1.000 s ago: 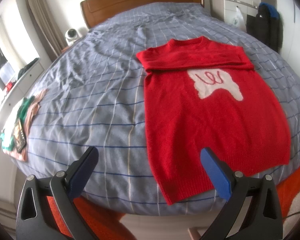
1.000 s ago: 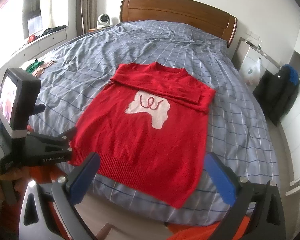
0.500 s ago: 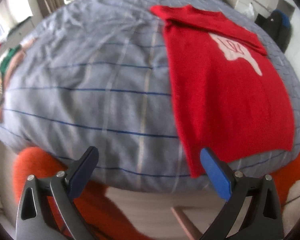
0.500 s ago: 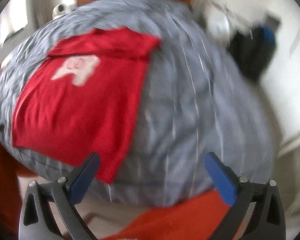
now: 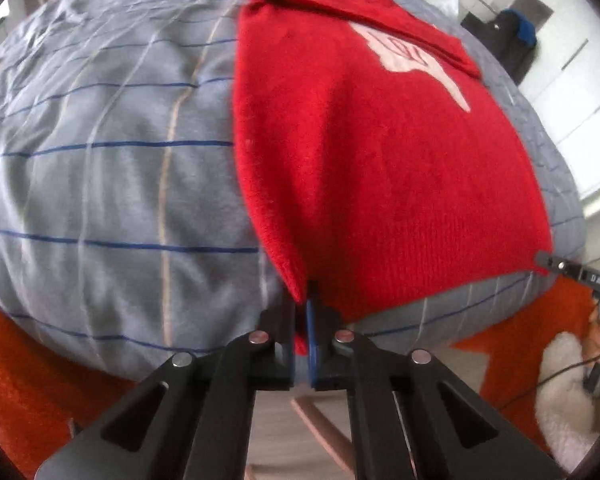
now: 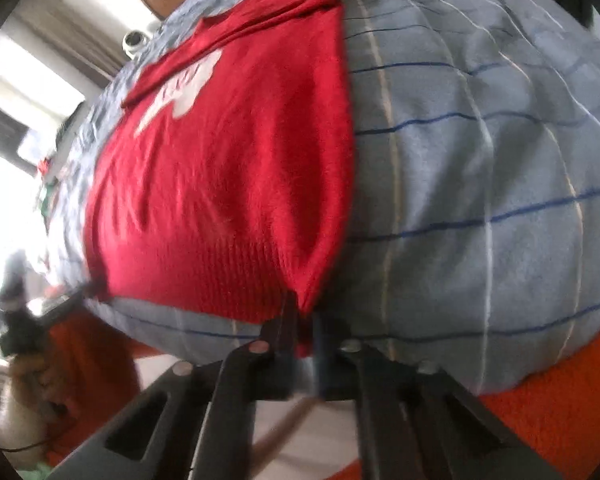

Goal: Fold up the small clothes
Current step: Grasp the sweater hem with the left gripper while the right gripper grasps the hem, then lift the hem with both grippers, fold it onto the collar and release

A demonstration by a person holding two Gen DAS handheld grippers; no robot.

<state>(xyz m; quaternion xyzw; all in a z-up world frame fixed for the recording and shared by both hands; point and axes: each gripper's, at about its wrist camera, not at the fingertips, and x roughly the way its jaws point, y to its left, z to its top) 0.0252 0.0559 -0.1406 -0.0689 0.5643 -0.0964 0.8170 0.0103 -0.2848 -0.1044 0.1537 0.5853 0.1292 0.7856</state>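
Lying flat near the foot edge of the grey checked bed (image 5: pixel 100 168), the red knitted sweater with a white motif (image 5: pixel 372 152) has both hem corners pinched: the left gripper (image 5: pixel 300 320) is clamped on its left corner, the right gripper (image 6: pixel 306 320) on its right corner.
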